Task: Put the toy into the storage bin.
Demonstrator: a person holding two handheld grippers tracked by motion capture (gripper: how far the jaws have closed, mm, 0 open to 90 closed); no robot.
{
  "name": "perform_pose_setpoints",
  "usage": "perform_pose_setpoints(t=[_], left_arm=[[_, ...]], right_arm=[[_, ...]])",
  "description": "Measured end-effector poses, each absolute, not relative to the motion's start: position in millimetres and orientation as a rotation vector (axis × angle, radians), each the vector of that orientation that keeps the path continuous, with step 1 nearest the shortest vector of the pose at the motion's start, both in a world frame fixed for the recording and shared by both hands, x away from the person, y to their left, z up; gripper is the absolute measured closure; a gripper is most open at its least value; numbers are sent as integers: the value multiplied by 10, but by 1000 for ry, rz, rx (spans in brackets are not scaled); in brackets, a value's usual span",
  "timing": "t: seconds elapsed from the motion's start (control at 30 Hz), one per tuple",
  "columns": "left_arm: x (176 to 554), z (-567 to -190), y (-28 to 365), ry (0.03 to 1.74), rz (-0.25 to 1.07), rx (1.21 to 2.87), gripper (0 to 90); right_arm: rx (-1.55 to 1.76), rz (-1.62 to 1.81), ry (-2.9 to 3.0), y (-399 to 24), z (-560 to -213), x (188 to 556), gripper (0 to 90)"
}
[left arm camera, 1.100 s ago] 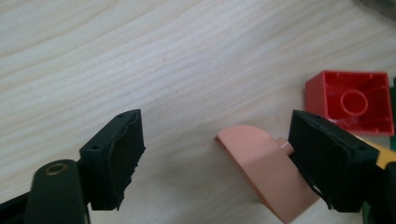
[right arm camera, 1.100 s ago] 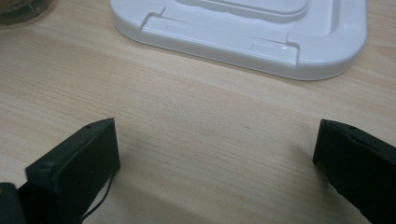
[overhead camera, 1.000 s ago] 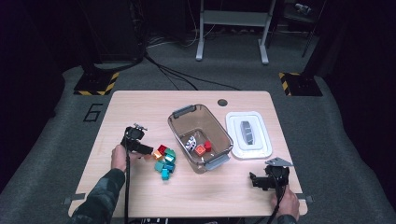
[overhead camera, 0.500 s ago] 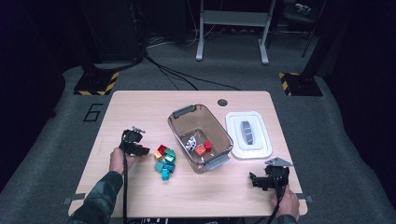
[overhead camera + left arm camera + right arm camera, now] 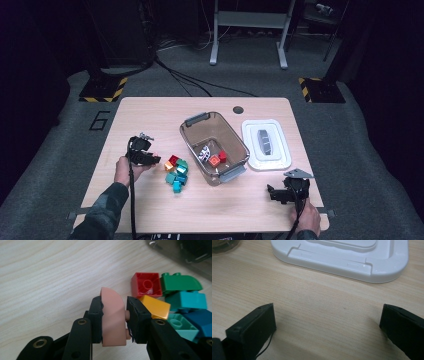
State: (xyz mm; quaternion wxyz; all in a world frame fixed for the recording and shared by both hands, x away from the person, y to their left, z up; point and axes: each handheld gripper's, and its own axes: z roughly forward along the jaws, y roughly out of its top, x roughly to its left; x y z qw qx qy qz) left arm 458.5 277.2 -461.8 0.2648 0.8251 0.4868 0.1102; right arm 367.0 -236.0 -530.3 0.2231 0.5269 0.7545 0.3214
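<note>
In the left gripper view my left gripper (image 5: 114, 300) is shut on a pink brick with a rounded top (image 5: 113, 315), just above the wooden table. Right beside it lie a red brick (image 5: 146, 285), a yellow brick (image 5: 155, 306), a green brick (image 5: 180, 282) and teal ones (image 5: 186, 300). From above, the left gripper (image 5: 155, 159) sits at the left edge of this brick pile (image 5: 176, 172). My right gripper (image 5: 272, 192) rests near the table's front right. Its jaws stand open (image 5: 328, 315) over bare wood.
A clear brown bin (image 5: 235, 140) stands mid-table, with a red brick (image 5: 221, 156), an orange brick (image 5: 214, 161) and a white piece (image 5: 204, 152) inside. Its white lid (image 5: 265, 145) lies flat to the right, just ahead of the right gripper (image 5: 342, 257). A round hole (image 5: 238, 109) marks the far edge.
The left gripper has shifted slightly toward the left and front, staying at the edge of the pile. The right gripper has kept still.
</note>
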Motion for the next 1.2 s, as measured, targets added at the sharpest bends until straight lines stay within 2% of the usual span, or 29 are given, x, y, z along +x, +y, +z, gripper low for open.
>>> perform_pose_setpoints(t=[0.57, 1.2], left_arm=[[4549, -4095, 2762, 1220, 290, 2165, 671], [4576, -3400, 2350, 1038, 347, 2208, 671]], right_arm=[[1465, 888, 2080, -2353, -5301, 3666, 0], [1464, 888, 2081, -2354, -5301, 3666, 0]])
